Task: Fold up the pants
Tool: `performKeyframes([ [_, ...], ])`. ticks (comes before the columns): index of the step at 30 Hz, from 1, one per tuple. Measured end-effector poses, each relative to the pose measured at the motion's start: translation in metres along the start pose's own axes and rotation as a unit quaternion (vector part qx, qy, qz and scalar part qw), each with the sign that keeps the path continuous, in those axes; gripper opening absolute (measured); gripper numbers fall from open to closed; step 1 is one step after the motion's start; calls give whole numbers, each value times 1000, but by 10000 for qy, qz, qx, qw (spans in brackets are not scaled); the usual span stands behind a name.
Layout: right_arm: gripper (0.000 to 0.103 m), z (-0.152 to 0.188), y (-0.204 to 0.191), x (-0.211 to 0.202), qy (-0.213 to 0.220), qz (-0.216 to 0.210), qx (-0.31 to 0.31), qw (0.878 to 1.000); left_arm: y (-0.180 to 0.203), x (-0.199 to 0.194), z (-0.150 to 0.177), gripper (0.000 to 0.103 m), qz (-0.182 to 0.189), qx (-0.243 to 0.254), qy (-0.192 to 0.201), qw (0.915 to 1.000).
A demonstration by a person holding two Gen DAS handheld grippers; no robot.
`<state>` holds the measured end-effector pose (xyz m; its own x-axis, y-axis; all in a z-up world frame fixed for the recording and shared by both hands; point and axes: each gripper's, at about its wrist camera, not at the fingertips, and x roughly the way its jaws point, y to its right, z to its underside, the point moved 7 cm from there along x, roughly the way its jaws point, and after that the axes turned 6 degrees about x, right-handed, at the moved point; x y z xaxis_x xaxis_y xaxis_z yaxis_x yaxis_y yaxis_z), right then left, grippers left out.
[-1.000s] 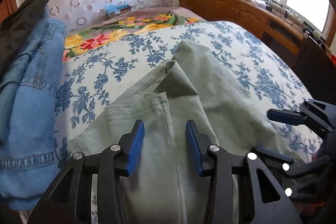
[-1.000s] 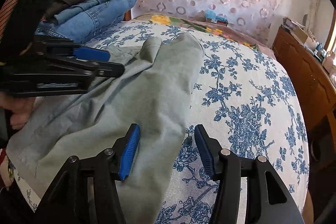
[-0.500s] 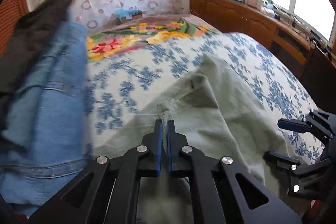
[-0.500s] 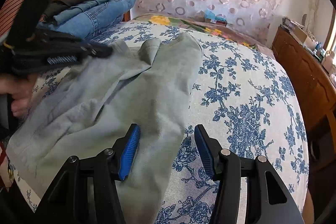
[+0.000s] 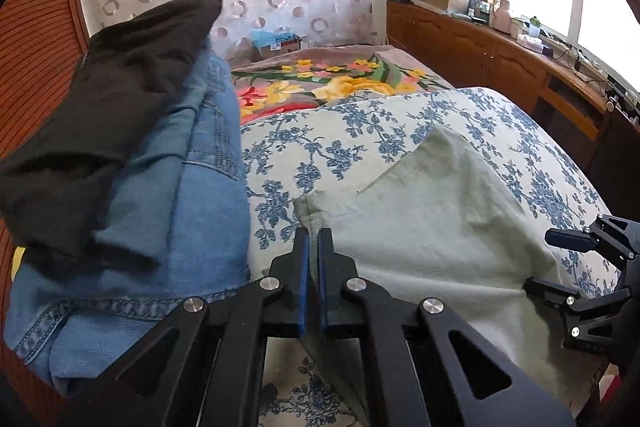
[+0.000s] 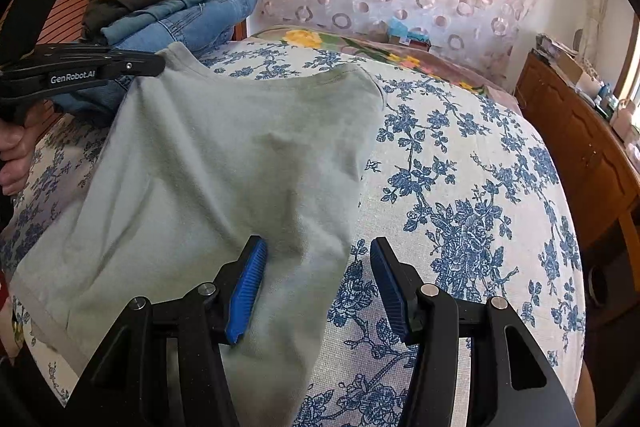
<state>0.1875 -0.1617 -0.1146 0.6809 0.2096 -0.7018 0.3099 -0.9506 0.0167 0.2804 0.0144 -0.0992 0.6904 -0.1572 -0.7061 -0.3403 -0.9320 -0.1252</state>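
The pale green pants (image 6: 224,167) lay spread on the bed (image 6: 460,187), over its blue-flowered cover, with the waist end nearest the cameras and the fabric reaching toward the far side. The left claw (image 5: 313,239) was clamped on a corner of the pants' far edge, its blue pads pressed together with the cloth pinched between them; in the right wrist view that corner stood lifted off the cover, the cloth stretched taut from it. The right claw (image 6: 318,267) stood about half open, low over the near right edge of the pants, one blue pad (image 6: 246,291) above the green cloth and the other above the flowered cover; nothing was gripped between them, and whether the pads touched the fabric could not be told. A hand (image 6: 12,155) showed at the left edge of the right wrist view, holding the left claw's handle. Just beside the pants, on the left, sat a stack of folded blue jeans (image 5: 172,227) topped by a dark garment (image 5: 100,115). A wooden cabinet (image 5: 500,67) ran along the window wall.
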Motion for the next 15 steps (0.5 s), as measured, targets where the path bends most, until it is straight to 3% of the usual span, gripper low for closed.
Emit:
performKeyframes([
  [6,56,0,0,0,0,1,-5,10000,-1,-8,1,5,73,-19,83,9999],
  [9,56,0,0,0,0,1,-3,10000,2,-14,3,12,77,-4,137,9999],
  [12,56,0,0,0,1,2,-4,10000,6,-20,7,29,37,61,178,9998],
  [13,56,0,0,0,1,1,-3,10000,7,-22,9,42,21,54,188,9998],
  [15,56,0,0,0,1,1,-2,10000,11,-26,15,52,168,14,244,9996],
])
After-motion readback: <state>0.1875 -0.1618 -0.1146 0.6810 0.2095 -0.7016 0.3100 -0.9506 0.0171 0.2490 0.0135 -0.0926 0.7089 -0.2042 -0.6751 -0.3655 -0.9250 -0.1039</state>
